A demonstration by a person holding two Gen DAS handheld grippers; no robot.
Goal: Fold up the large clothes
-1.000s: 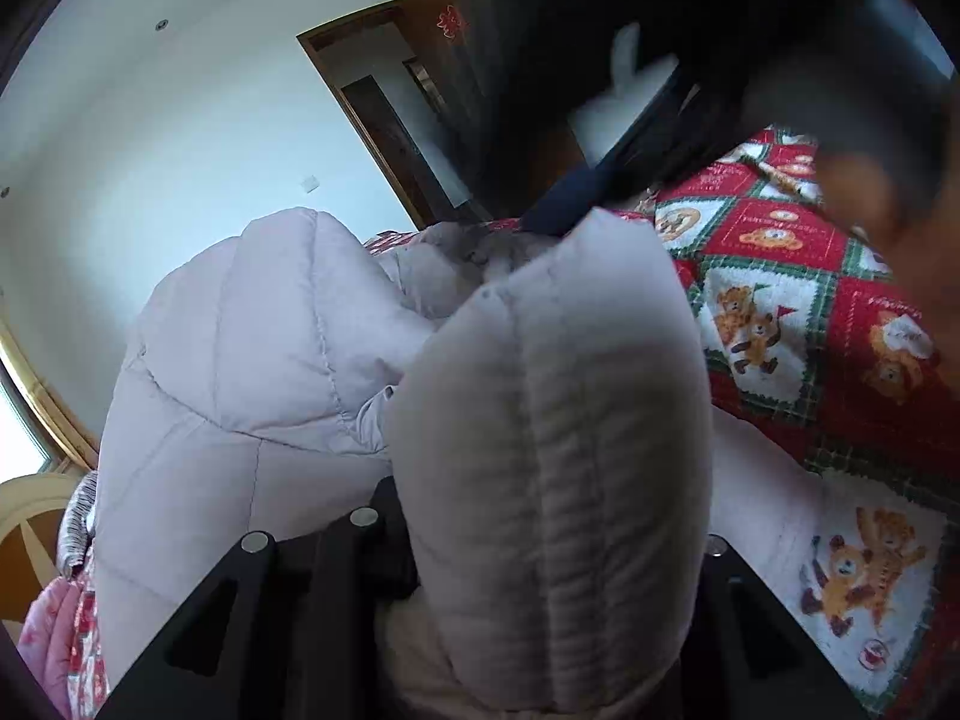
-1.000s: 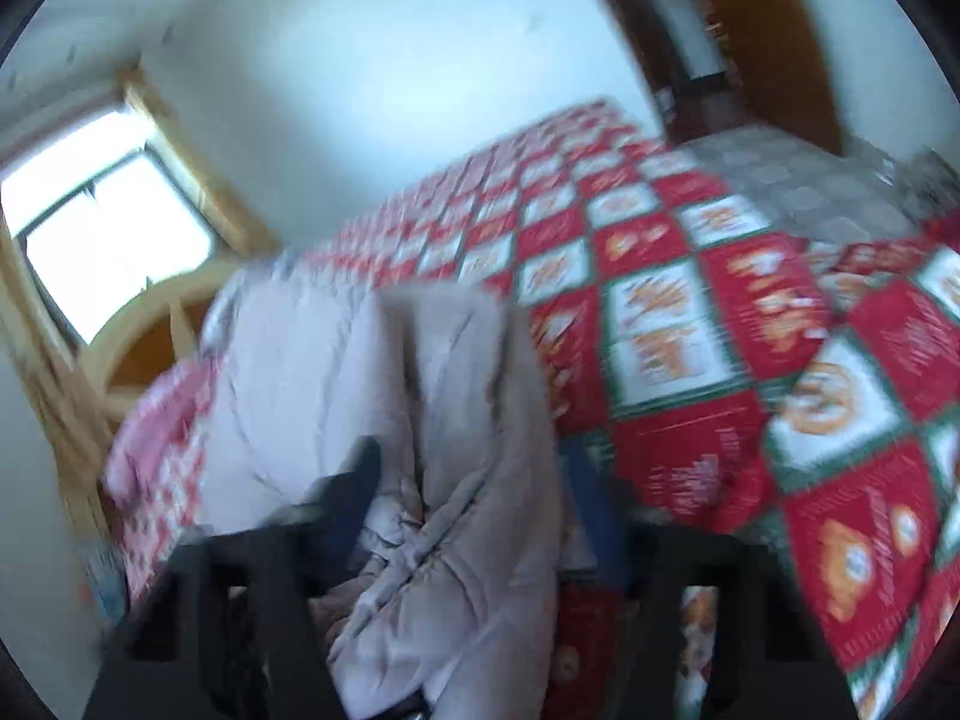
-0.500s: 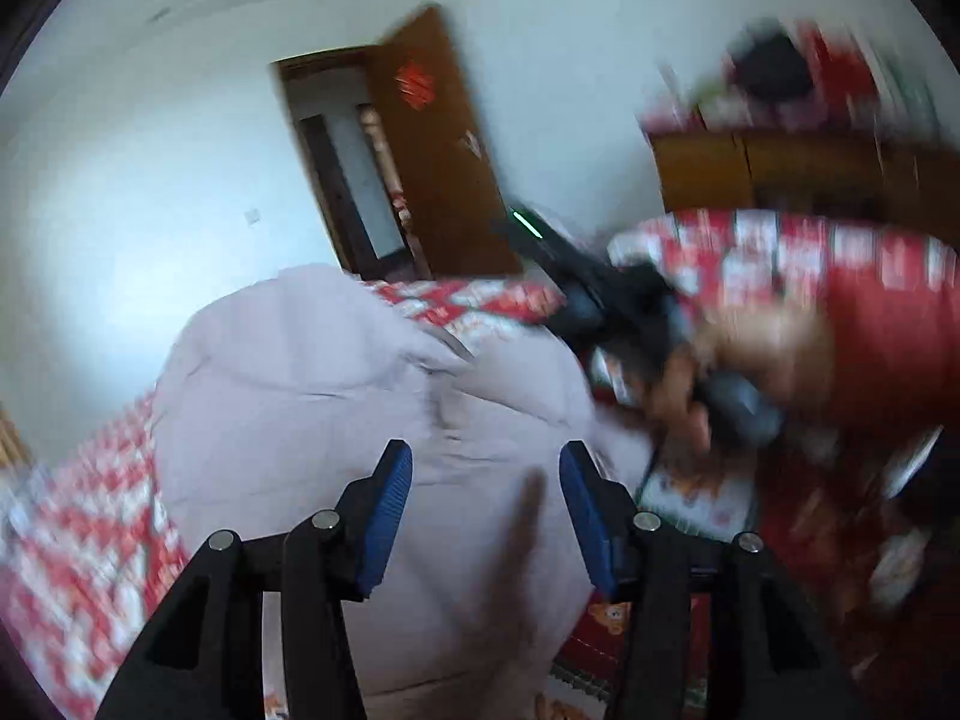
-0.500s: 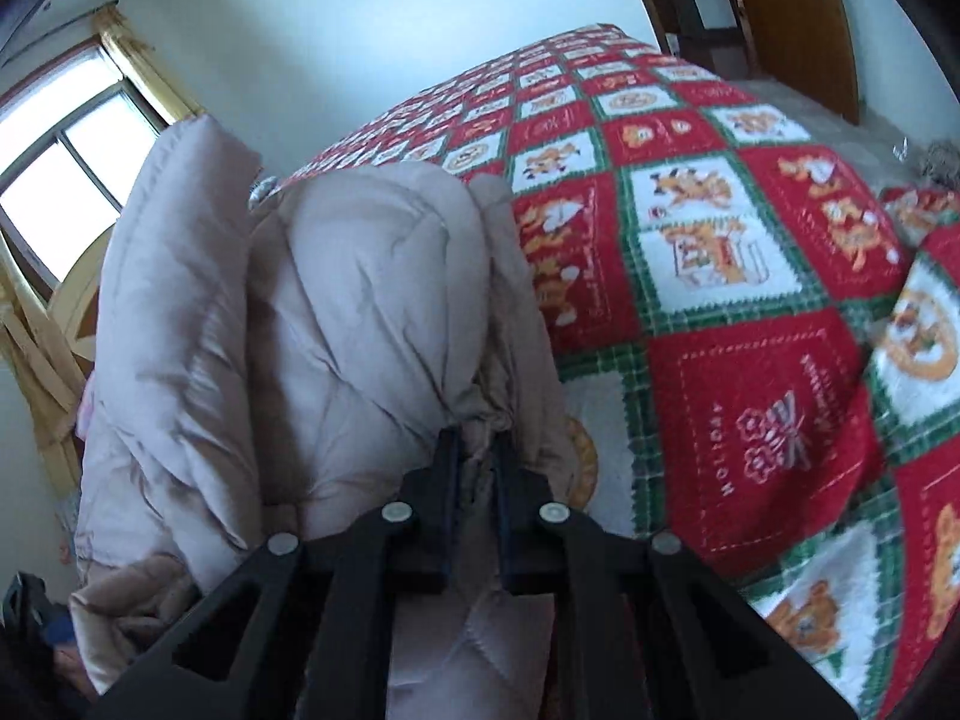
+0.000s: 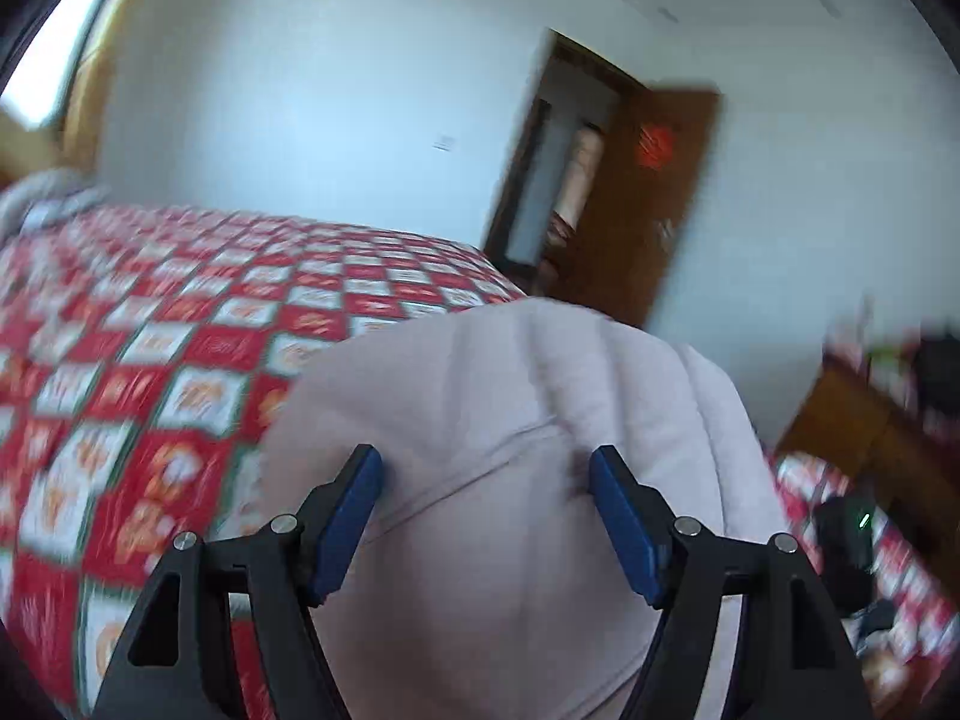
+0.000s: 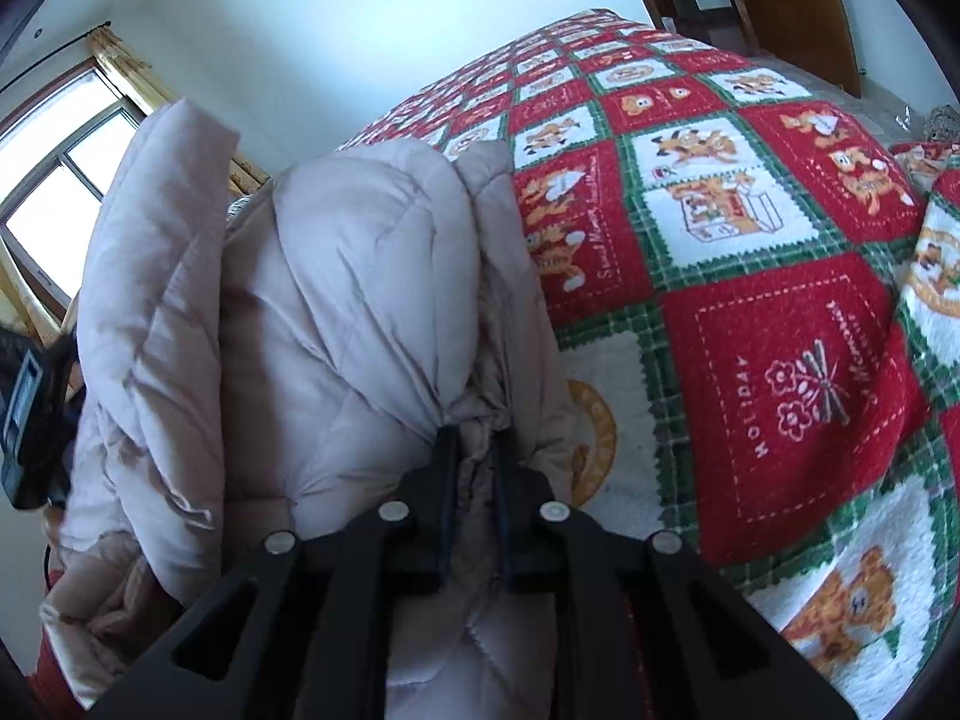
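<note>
A pale quilted puffer coat [image 6: 360, 324] lies bunched on the bed's red and green patchwork blanket [image 6: 780, 312], filling the left and centre of the right wrist view. The right gripper [image 6: 477, 450], low centre, is pinched nearly closed on a gathered ridge of the coat's fabric. The left gripper [image 5: 486, 480], at the bottom of its own view, has its jaws opening wide, the blue pads [image 5: 348, 516] standing clear on either side of the coat's padded bulk [image 5: 510, 408] without pressing it. The coat looks light, soft and springy, likely slippery-shelled, so folds may puff back up; a stitched seam or hem edge probably offers the surest hold.
</note>
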